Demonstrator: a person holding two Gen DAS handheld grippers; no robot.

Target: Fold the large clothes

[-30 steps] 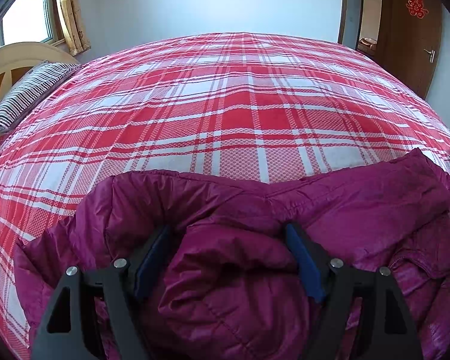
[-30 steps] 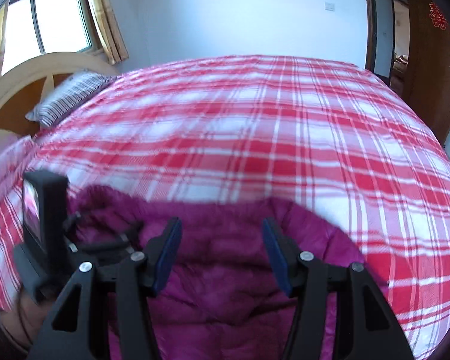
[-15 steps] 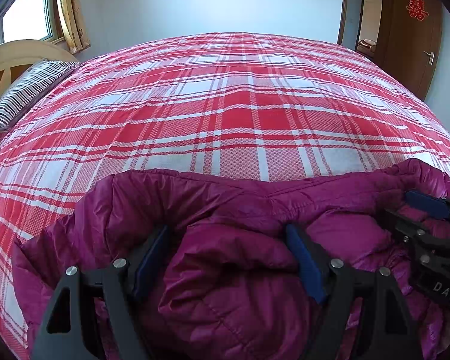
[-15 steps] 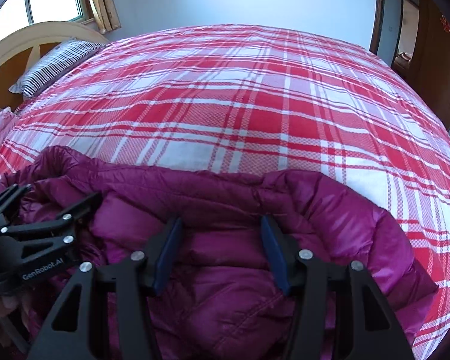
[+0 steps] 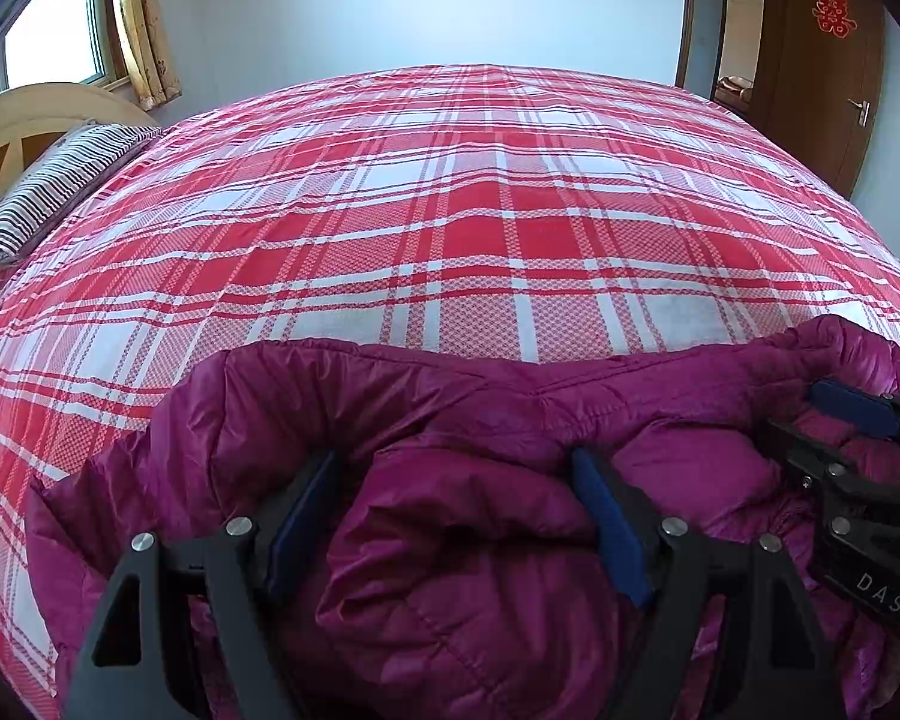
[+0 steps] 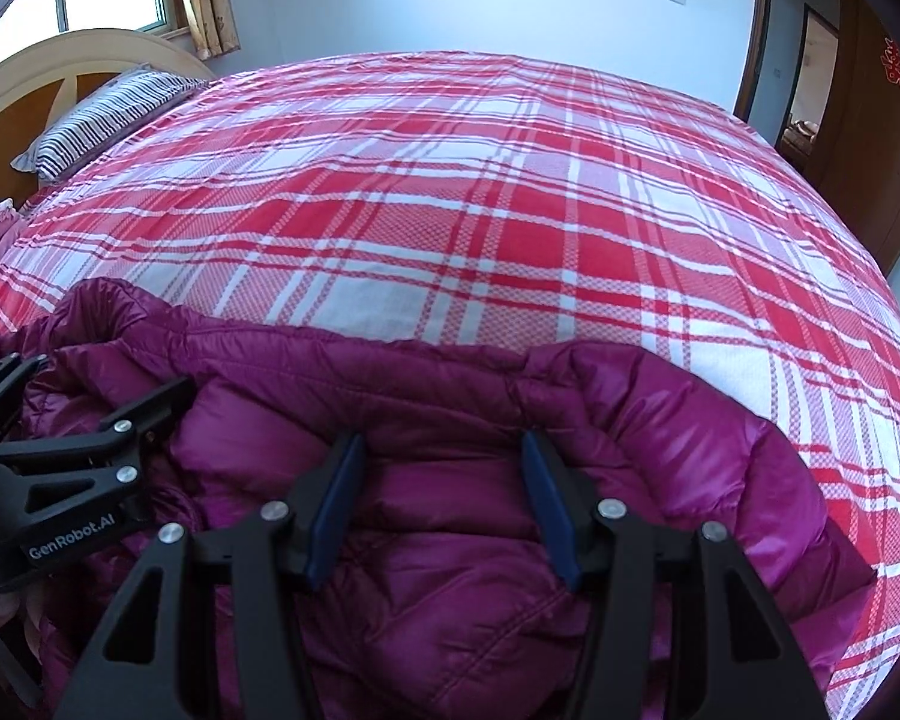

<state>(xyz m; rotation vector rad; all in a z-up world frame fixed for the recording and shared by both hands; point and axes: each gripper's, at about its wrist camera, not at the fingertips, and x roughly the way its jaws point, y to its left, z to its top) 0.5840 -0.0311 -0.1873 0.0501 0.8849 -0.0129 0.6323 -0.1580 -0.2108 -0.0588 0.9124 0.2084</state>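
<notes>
Right gripper [image 6: 444, 504] moved beside left gripper [image 5: 468, 516]; both fingers apart around puffy, slippery down jacket [image 5: 462, 588]; grip seams.

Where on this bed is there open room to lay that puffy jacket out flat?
Beyond the purple jacket, the red plaid bedspread lies bare to its far edge by the wall, bordered by the striped pillow on the left and the door side on the right. The near edge is crowded: the bunched jacket, with the left gripper and right gripper both open over it.
</notes>
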